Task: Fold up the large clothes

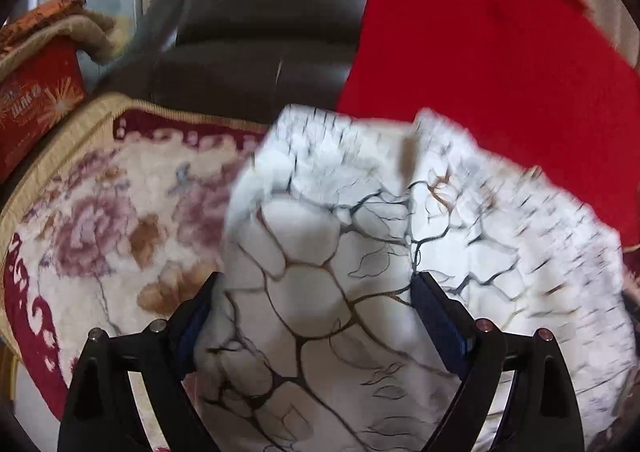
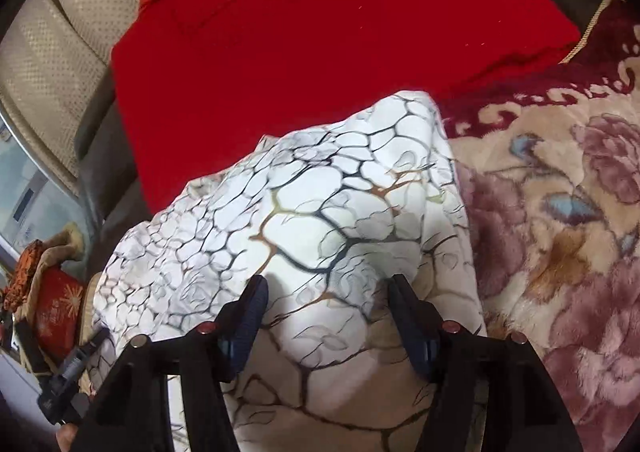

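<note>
The garment, white with a dark and tan vein print, lay bunched on a floral blanket, its far edge resting against a red cloth. In the right wrist view it ran from the lower left up to a rounded fold near the red cloth, with the blanket bare to its right. In the left wrist view the garment filled the lower right, blurred along its far and right edges, and the blanket showed to its left.

The right gripper pointed down at the garment with its fingers apart; cloth lay under and between them, and the pads did not press on it. The left gripper also had its fingers spread wide over the garment, the print visible between them, and neither pad clamped the cloth. The left gripper showed small at the lower left edge of the right wrist view, beside the garment's near corner.

The red cloth spread over a dark sofa. Beige quilted upholstery stood at the left of the right wrist view. A red printed cushion sat at the blanket's far left, with a beige and orange throw draped on top.
</note>
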A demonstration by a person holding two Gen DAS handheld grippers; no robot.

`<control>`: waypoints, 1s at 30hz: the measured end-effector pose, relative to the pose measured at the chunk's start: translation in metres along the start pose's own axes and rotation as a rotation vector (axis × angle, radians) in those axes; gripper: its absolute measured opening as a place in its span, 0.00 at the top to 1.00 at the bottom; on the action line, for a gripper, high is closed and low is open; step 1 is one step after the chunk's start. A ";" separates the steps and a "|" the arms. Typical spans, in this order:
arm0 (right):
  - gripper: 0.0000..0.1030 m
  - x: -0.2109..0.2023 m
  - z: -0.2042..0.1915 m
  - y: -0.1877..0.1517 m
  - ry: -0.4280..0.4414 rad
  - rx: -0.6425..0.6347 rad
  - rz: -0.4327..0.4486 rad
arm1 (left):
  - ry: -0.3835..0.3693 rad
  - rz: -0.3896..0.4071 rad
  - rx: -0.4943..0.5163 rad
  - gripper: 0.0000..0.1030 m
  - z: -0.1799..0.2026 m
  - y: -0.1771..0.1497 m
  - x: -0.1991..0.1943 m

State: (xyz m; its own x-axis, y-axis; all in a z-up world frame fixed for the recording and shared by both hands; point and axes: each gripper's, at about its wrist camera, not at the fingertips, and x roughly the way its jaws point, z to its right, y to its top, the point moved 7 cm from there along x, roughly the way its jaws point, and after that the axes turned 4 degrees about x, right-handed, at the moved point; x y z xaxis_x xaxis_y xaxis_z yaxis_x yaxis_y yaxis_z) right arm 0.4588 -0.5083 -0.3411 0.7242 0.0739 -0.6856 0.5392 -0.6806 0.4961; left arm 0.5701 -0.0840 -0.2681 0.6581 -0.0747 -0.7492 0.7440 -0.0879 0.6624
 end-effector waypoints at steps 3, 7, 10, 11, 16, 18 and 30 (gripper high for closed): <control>0.35 -0.003 0.002 0.000 0.012 0.010 0.005 | -0.025 -0.007 -0.043 0.09 -0.004 -0.003 -0.002; 0.35 -0.014 0.002 0.002 0.043 0.021 0.031 | -0.031 0.027 -0.073 0.09 -0.008 0.000 -0.017; 0.35 -0.031 -0.003 0.003 0.096 0.017 0.074 | -0.052 0.101 -0.101 0.09 -0.011 0.003 -0.042; 0.35 -0.037 -0.007 0.002 0.117 0.007 0.087 | -0.048 0.123 -0.097 0.09 -0.011 0.004 -0.049; 0.41 -0.051 -0.029 -0.011 0.164 -0.069 0.084 | -0.070 0.170 -0.076 0.09 -0.001 -0.003 -0.081; 0.44 -0.056 -0.034 -0.020 0.172 -0.087 0.072 | -0.094 0.168 -0.035 0.09 0.006 -0.006 -0.082; 0.54 -0.072 -0.013 -0.053 0.163 -0.041 0.008 | -0.122 -0.023 0.062 0.09 0.029 -0.049 -0.049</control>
State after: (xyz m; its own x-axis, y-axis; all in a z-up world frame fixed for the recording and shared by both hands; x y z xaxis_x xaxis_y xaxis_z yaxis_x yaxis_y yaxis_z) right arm 0.3836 -0.4681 -0.3109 0.7868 0.1880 -0.5879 0.5479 -0.6514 0.5248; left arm 0.4981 -0.1053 -0.2642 0.6196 -0.1922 -0.7610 0.7474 -0.1517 0.6468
